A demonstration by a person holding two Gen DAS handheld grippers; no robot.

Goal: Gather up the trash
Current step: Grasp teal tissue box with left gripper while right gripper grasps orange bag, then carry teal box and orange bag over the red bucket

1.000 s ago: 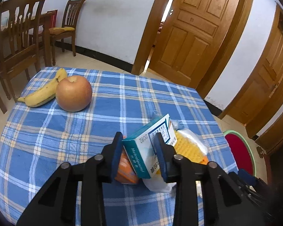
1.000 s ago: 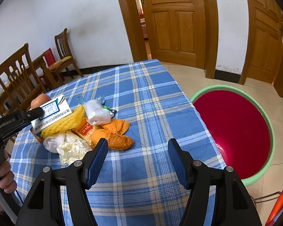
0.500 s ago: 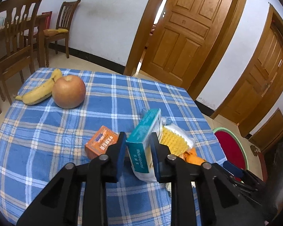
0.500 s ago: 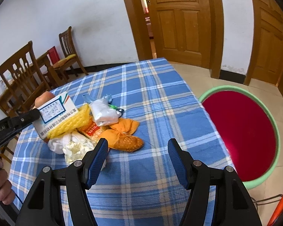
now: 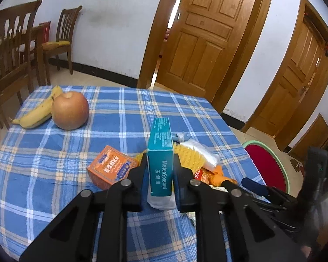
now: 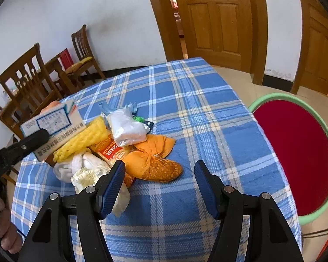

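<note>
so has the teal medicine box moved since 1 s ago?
Yes. The teal medicine box, clamped in the left claw, has come up off the trash pile. It had hidden the orange box; that now lies uncovered on the table.

Woven cloth tablecloth point(image 6: 185, 100); glossy cardboard box point(image 5: 160, 152).
</note>
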